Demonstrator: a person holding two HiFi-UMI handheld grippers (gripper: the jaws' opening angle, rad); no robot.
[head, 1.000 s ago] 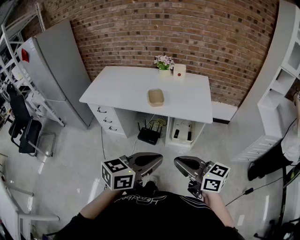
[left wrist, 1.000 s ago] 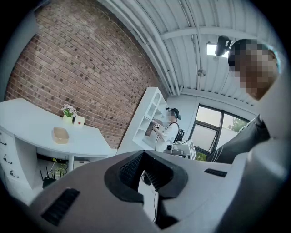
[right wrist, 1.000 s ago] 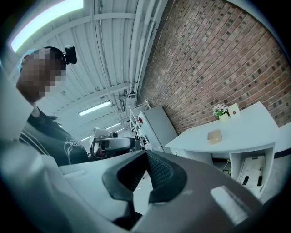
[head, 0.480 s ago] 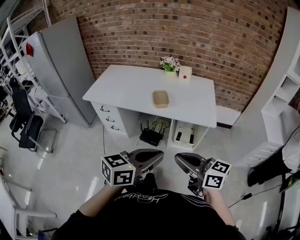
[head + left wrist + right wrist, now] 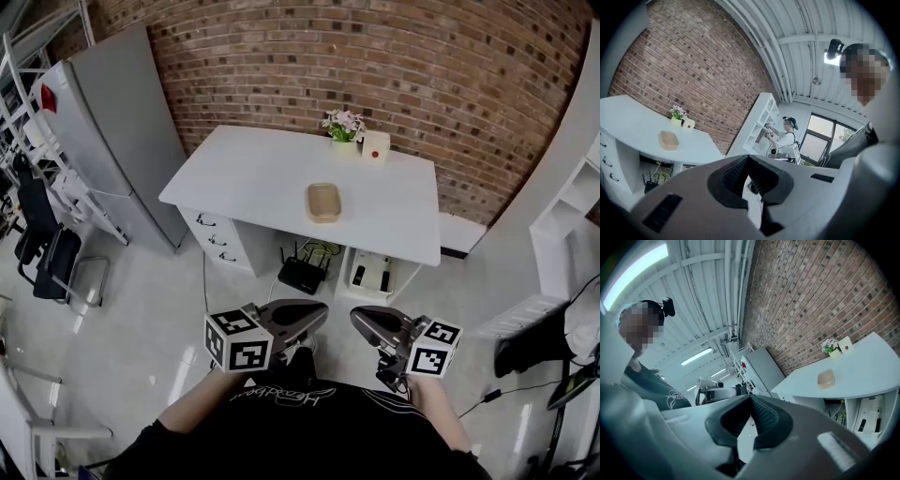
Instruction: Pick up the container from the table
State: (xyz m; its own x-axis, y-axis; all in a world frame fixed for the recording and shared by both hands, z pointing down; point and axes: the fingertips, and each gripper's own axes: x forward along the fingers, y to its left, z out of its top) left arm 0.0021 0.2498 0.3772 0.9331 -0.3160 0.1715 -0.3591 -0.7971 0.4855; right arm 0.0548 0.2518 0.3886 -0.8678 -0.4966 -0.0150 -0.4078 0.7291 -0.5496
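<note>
A shallow tan container [image 5: 323, 202] lies near the middle of the white table [image 5: 253, 178]. It also shows small in the left gripper view as the container [image 5: 668, 139] and in the right gripper view as the container [image 5: 826, 378]. Both grippers hang close to my body, well short of the table and over the floor. My left gripper [image 5: 322, 314] is shut with nothing in it. The right gripper [image 5: 357, 320] is shut and empty too, its tip turned toward the left one.
A small flower pot [image 5: 344, 126] and a white box with a red dot [image 5: 375, 147] stand at the table's far edge by the brick wall. A router [image 5: 301, 272] sits under the table. A grey cabinet [image 5: 108, 131] stands left, white shelves [image 5: 562, 216] right. Another person [image 5: 785, 138] works at shelves.
The table and container have come a little closer and shifted right in the head view as I walk forward. Both grippers keep their place in front of me, still shut.
</note>
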